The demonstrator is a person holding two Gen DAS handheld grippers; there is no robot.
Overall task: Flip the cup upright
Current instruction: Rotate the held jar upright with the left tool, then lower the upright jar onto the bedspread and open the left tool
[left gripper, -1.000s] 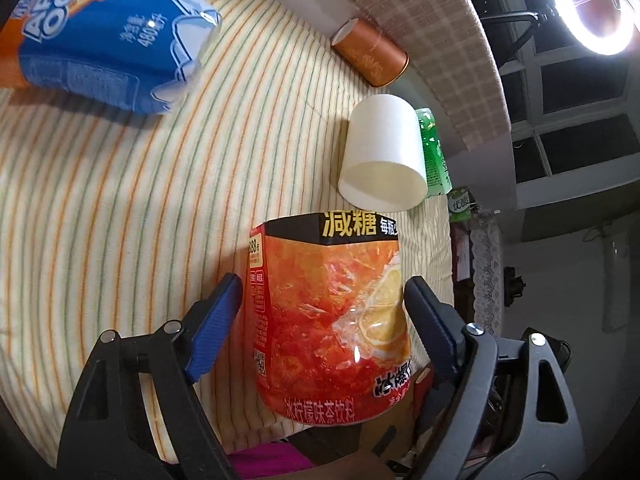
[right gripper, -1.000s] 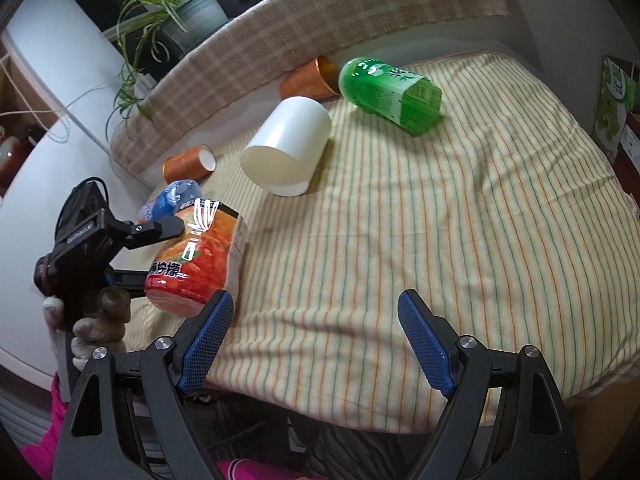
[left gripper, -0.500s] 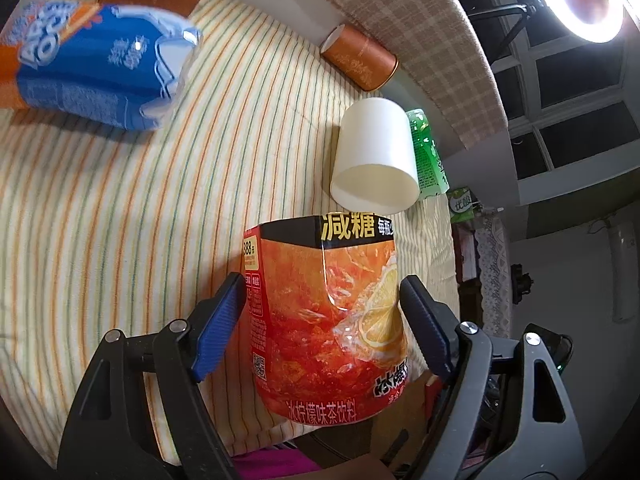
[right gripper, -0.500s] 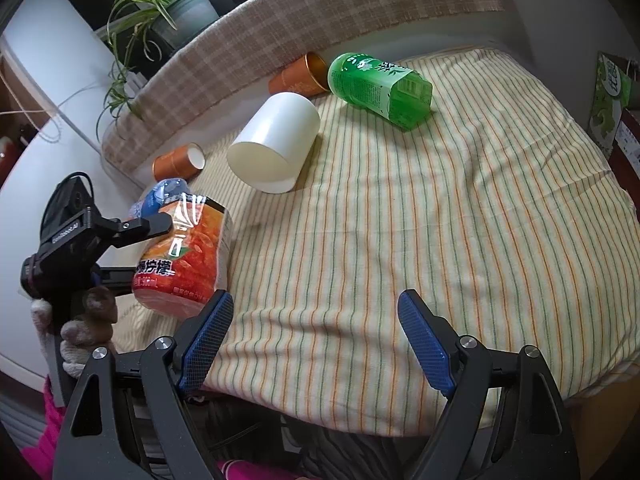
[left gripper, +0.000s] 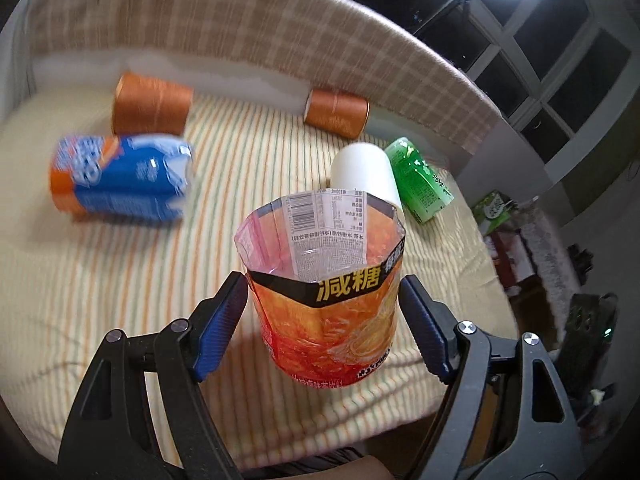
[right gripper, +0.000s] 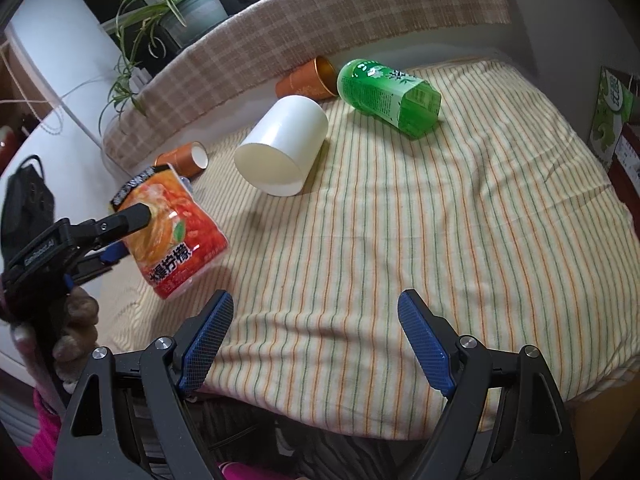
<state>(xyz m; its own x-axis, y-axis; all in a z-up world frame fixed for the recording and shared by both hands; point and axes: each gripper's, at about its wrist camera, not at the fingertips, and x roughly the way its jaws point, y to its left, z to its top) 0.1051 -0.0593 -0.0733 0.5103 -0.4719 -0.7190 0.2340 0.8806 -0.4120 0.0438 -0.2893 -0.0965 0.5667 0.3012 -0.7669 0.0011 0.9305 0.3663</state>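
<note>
An orange cut-bottle cup [left gripper: 326, 304], wrapped in a lemon-tea label, sits between the blue-padded fingers [left gripper: 220, 320] of the left gripper [left gripper: 324, 320], its cut mouth turned up and toward the camera so the printed inside of the label shows. In the right wrist view the same cup [right gripper: 172, 236] hangs tilted above the front-left edge of the striped cloth [right gripper: 440, 240], base down toward 5 o'clock, with one black finger pressed across its side. The left gripper's jaws stand about a cup's width apart and pinch the cup on both sides.

Beyond it, at 12 o'clock in the left wrist view, a white paper cup [left gripper: 364, 172] lies on its side; the right wrist view shows its open mouth facing 7 o'clock [right gripper: 280, 152]. A green bottle cup [right gripper: 390, 98] lies just beside it at 2 o'clock, and a copper paper cup [right gripper: 308, 80] lies behind both, by the plaid bolster [right gripper: 320, 20]. A second copper cup [left gripper: 150, 106] and a blue-and-orange bottle cup [left gripper: 120, 180] lie at 10 o'clock of the held cup, blurred.

The right gripper [right gripper: 316, 344] hovers over the cloth's near edge, its jaws spread wide and touching nothing. A potted spider plant [right gripper: 180, 4] stands behind the bolster.
</note>
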